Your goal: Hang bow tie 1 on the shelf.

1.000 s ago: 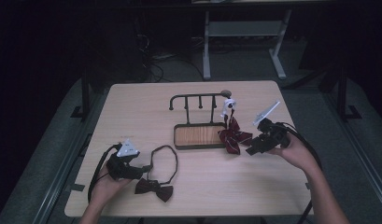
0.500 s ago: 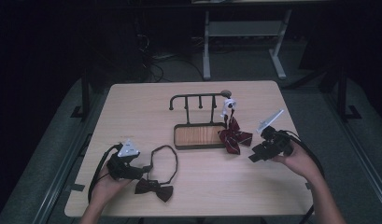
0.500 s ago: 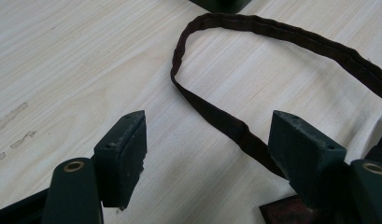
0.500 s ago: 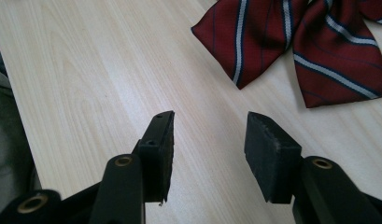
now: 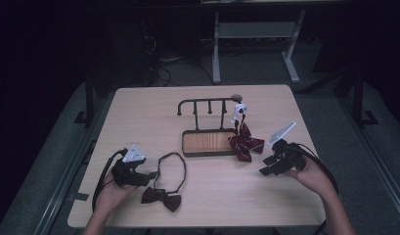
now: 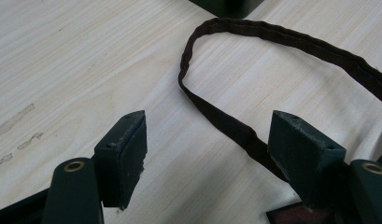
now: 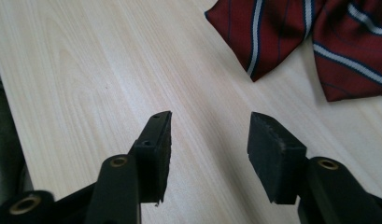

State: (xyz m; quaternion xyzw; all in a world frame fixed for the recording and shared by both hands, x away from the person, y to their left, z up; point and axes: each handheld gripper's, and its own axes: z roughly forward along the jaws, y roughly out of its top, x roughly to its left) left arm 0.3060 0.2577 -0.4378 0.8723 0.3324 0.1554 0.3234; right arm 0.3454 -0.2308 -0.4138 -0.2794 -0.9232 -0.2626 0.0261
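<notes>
Maroon bow tie (image 5: 162, 198) lies flat, strap looped; both grippers' fingers apart.

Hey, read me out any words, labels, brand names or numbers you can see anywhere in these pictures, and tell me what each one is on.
None: no word, label, brand or number can be read.
The striped red bow tie carries stripes, no lettering.
The dark bow tie, the hook rack and the wooden table bear no print.
The left gripper and right gripper show plain black jaws with brass rivets, unmarked.
</notes>
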